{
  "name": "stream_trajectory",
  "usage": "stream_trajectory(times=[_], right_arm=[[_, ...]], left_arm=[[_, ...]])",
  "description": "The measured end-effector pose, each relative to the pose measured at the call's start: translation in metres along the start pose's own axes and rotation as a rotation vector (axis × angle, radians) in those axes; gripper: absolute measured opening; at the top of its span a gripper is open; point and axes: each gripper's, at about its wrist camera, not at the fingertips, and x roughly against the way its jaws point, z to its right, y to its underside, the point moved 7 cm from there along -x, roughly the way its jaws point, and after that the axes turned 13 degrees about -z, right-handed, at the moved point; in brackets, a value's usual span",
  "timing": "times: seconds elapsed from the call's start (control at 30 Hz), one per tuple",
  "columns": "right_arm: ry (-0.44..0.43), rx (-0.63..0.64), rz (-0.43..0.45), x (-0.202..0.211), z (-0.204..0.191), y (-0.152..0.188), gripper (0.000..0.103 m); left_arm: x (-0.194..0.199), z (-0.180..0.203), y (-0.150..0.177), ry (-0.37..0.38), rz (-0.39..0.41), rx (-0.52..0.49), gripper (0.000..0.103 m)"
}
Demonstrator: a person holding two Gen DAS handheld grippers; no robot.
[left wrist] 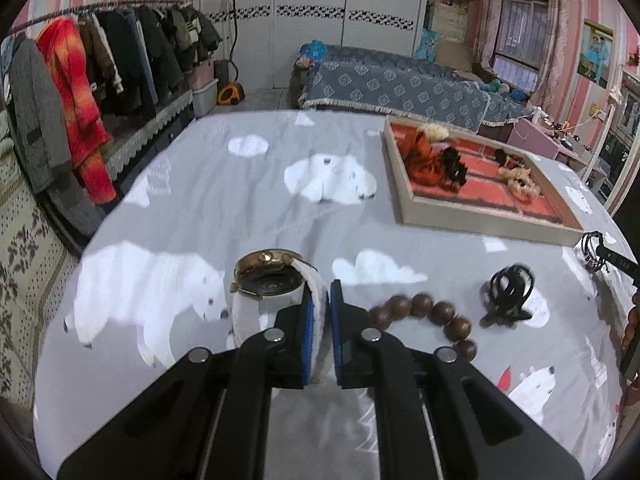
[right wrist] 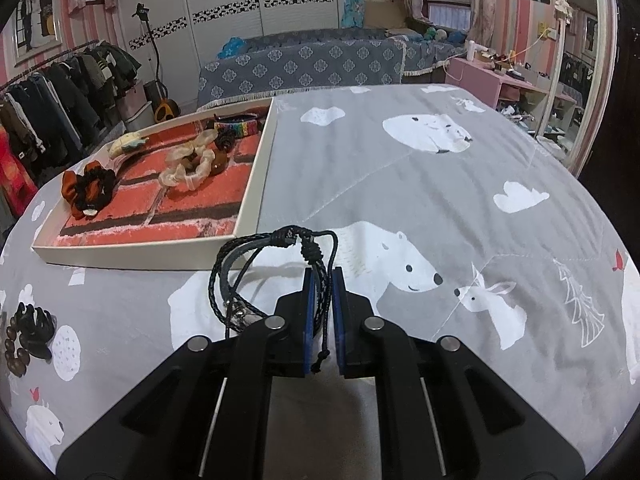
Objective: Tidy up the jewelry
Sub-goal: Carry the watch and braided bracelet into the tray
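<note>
My left gripper [left wrist: 320,292] is shut on the white strap of a gold-cased watch [left wrist: 268,276], held just above the grey bear-print cloth. A brown bead bracelet [left wrist: 432,314] and a black claw hair clip [left wrist: 510,292] lie on the cloth to its right. My right gripper [right wrist: 321,280] is shut on a black braided cord bracelet [right wrist: 256,276], held above the cloth near the front rim of the beige tray [right wrist: 256,184]. The tray also shows in the left wrist view [left wrist: 480,220], far right, holding scrunchies and hair ties.
The tray has a red brick-pattern floor with an orange-black scrunchie [right wrist: 88,188], a white scrunchie [right wrist: 188,168] and a rainbow band [right wrist: 236,126]. The bead bracelet and clip show at the left edge [right wrist: 28,332]. A clothes rack [left wrist: 100,72] stands left, a sofa [left wrist: 400,84] behind.
</note>
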Motion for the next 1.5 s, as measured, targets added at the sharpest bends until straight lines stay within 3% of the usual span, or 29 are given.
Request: stream_trajectory(times=[0.4, 0.67, 0.9, 1.23, 1.5], right_arm=[[-0.004, 0.029, 0.044, 0.023, -0.019, -0.033, 0.009], [-0.03, 0.056, 0.08, 0.027, -0.052, -0.082, 0.009], [-0.071, 0.068, 0.062, 0.004, -0.084, -0.119, 0.009], [-0.07, 0.081, 0.037, -0.044, -0.102, -0.121, 0.009], [-0.092, 0.051, 0.033, -0.066, -0.096, -0.121, 0.009]], left_arm=[[0.021, 0.059, -0.073, 0.06, 0.084, -0.123, 0.008], [-0.012, 0.113, -0.128, 0.175, 0.079, -0.166, 0.009], [-0.054, 0.146, -0.172, 0.226, 0.038, -0.182, 0.008], [-0.12, 0.184, -0.174, 0.281, -0.054, -0.247, 0.009], [-0.134, 0.188, -0.168, 0.269, -0.056, -0.273, 0.008]])
